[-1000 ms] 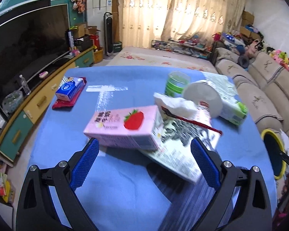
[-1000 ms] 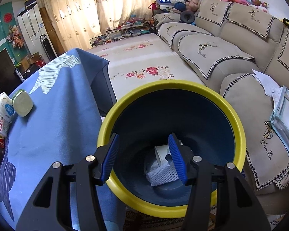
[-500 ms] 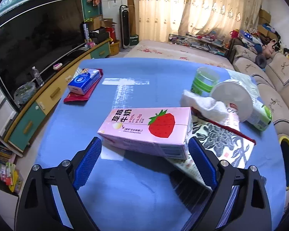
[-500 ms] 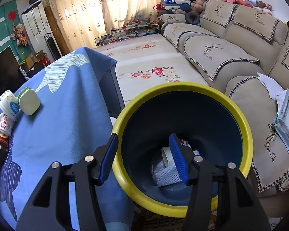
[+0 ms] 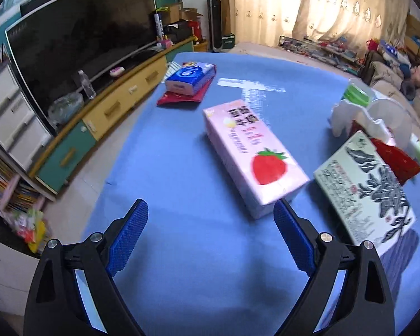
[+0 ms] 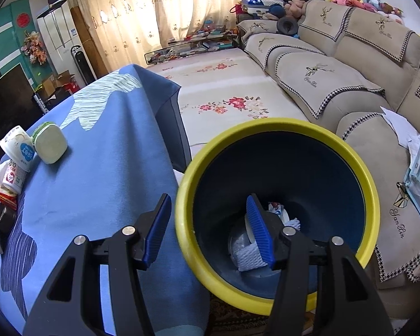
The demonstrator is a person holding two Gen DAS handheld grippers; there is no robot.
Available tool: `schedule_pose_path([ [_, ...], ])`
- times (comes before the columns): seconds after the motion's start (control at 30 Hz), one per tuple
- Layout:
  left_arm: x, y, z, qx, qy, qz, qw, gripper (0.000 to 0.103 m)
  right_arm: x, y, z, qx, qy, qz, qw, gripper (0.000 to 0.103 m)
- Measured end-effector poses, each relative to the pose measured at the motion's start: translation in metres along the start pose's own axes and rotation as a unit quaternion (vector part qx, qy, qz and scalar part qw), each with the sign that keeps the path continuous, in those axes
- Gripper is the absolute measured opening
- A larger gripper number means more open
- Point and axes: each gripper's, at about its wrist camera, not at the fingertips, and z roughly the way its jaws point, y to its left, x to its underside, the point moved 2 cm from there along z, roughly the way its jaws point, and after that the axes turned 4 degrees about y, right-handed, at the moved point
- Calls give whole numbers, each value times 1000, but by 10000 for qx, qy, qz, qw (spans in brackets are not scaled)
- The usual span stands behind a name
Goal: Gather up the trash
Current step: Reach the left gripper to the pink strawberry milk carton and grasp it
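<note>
Plainly, the pink strawberry-milk carton (image 5: 252,156) is lying flat on the blue tablecloth (image 5: 165,168), running from far left to near right, its near corner sitting just beyond the left gripper (image 5: 210,238). That gripper's blue pads are standing wide apart with nothing between them, only cloth below. Judging by its look, the carton is probably light and fairly stiff at the edges but crushable across its broad faces, and its glossy skin may be slippery; taking it across the narrow width near the strawberry end, pads on the two long side walls, is looking like the safest hold.

To its right a printed flat box (image 5: 364,187) is lying close by, with a red packet (image 5: 392,159), white crumpled tissue (image 5: 347,117) and a green-lidded cup (image 5: 355,92) farther off. A blue tissue pack (image 5: 189,79) is sitting at the far left.

Only the right wrist view is showing where the trash is going: a dark bin with a yellow rim (image 6: 266,126) standing on the floor beside the table, already holding white bits at the bottom. The right gripper (image 6: 210,232) is hovering at its near rim, jaws partly spread and empty, one finger over the cloth and the other over the bin's mouth. The carton itself is appearing only in the left view.
</note>
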Motion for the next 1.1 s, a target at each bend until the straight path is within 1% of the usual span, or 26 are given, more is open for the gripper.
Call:
schedule_pose_path([
  [0.1, -2, -14, -2, 142, -116, 42, 9998, 90, -1, 2, -3, -4, -31, -2, 10000, 54],
  [0.2, -9, -29, 3, 219, -84, 30, 9997, 90, 0, 2, -5, -3, -43, 12, 10000, 55],
  [0.3, -23, -34, 14, 163, 71, -218, 9996, 90, 0, 1, -6, -13, -54, 31, 10000, 55],
  [0.43, -43, -26, 29, 116, 278, -597, 9978, 90, -2, 1, -4, -49, -45, 55, 10000, 56],
  [0.5, -50, -24, 38, 108, 412, -705, 9966, 86, -2, 2, -2, -74, -33, 59, 9999, 56],
  [0.6, -56, -23, 51, -6, 516, -716, 9961, 80, -2, 3, 0, -94, -13, 51, 9999, 56],
  [0.67, -59, -22, 59, -20, 598, -730, 9955, 74, -2, 3, 0, -100, -13, 64, 9999, 56],
  [0.73, -62, -21, 66, -68, 685, -764, 9947, 70, -2, 1, 0, -100, -13, 73, 9999, 56],
  [0.83, -69, -21, 72, -168, 736, -732, 9945, 67, -2, 1, 0, -106, -11, 77, 9999, 56],
  [0.87, -71, -21, 74, -210, 761, -716, 9943, 63, -2, 1, 0, -109, -12, 76, 9999, 56],
  [0.93, -73, -21, 79, -182, 851, -663, 9940, 55, -2, 1, -1, -122, -19, 79, 9999, 56],
  [1.1, -69, -17, 76, -155, 783, -537, 9954, 53, 0, 1, -5, -163, -31, 75, 9998, 56],
])
